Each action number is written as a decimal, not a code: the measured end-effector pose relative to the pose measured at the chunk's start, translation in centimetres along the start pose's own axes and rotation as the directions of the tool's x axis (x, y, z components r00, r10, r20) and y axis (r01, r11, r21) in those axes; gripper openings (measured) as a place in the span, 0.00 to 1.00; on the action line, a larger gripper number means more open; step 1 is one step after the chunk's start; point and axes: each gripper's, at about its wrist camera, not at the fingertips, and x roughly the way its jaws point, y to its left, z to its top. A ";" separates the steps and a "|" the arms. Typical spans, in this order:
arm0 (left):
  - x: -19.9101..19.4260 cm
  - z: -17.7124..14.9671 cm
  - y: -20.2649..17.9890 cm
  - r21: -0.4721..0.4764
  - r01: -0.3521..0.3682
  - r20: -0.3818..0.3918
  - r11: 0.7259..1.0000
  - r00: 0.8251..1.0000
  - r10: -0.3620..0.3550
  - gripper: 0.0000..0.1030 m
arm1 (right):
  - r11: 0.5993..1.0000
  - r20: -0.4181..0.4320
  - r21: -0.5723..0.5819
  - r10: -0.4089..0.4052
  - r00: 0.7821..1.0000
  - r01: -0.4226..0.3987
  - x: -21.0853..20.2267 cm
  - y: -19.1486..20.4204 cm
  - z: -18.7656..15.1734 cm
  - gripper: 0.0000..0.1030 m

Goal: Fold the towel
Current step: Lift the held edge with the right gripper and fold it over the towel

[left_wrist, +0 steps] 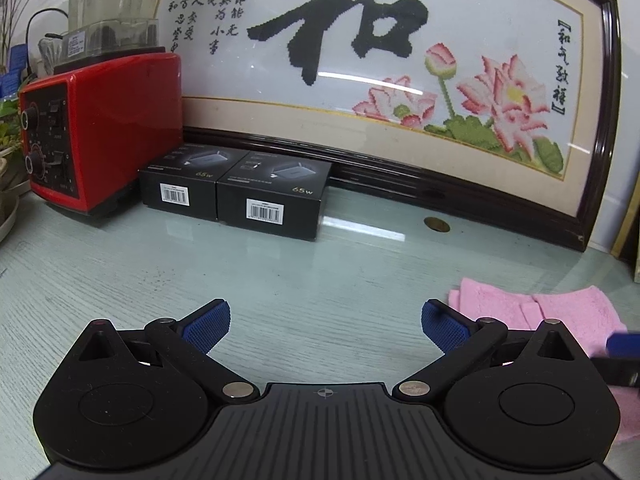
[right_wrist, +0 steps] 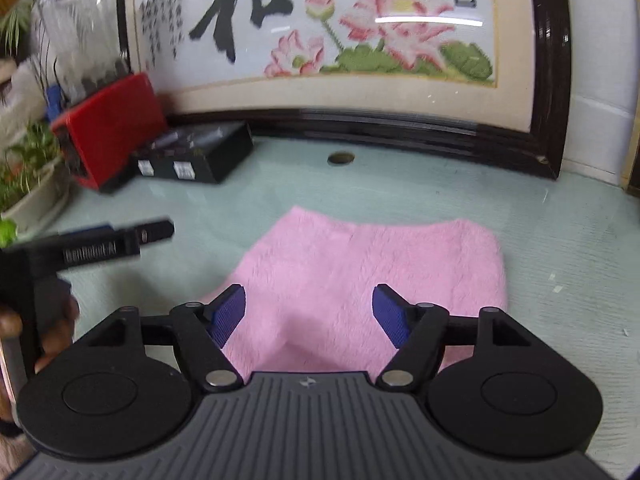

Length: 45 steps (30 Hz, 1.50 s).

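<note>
Nearest in the right wrist view, the right gripper (right_wrist: 308, 316) has its blue-padded fingers spread wide, holding nothing, poised above the near part of the pink towel (right_wrist: 360, 264), which lies folded into a compact, roughly rectangular shape on the pale green table (right_wrist: 560, 240); whether the pads touch the cloth cannot be told. The left gripper (left_wrist: 325, 326) is likewise wide open and empty, over bare tabletop with the towel (left_wrist: 560, 308) off to its right, its layered folded edges showing just beyond the right-hand finger. In the right wrist view the left gripper (right_wrist: 120, 236) shows as a blurred black bar at the left edge, beside the towel but apart from it. Farther back, a small round brass-coloured disc (left_wrist: 437, 224) sits in the table surface. Behind that, two black boxes (left_wrist: 236, 188) marked 65W with barcode labels stand side by side, touching, just beside a red appliance (left_wrist: 104, 132) with knobs and a clear jug on top. Along the back leans a dark-framed embroidered picture (left_wrist: 400, 60) with a large black character and pink lotus flowers
</note>
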 end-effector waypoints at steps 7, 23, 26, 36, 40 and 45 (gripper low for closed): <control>0.3 -0.1 -0.1 0.011 0.006 -0.017 1.000 1.000 -0.006 1.00 | 0.996 -0.006 -0.046 -0.074 0.997 0.074 1.1 -0.2 -1.5 0.36; 0.2 -0.1 0.3 -0.023 0.016 -0.018 1.000 1.000 -0.016 1.00 | 0.940 0.186 0.242 0.198 0.962 -0.240 -1.7 -4.3 1.1 0.07; 0.3 0.1 0.9 -0.063 0.012 -0.028 0.998 1.000 -0.014 1.00 | 0.926 0.188 0.261 0.230 0.955 -0.274 -0.6 -3.7 1.7 0.07; 0.5 0.2 1.4 -0.092 0.026 -0.046 0.995 0.998 -0.031 1.00 | 0.917 0.131 0.288 0.246 0.960 -0.275 3.9 -1.3 1.7 0.08; 0.6 0.2 1.4 -0.095 0.025 -0.049 0.995 0.998 -0.029 1.00 | 0.915 0.135 0.278 0.265 0.955 -0.294 3.8 -0.5 1.4 0.08; 0.6 0.1 1.3 -0.089 0.023 -0.054 0.996 0.998 -0.028 1.00 | 0.919 0.120 0.260 0.273 0.954 -0.296 4.5 0.2 1.5 0.12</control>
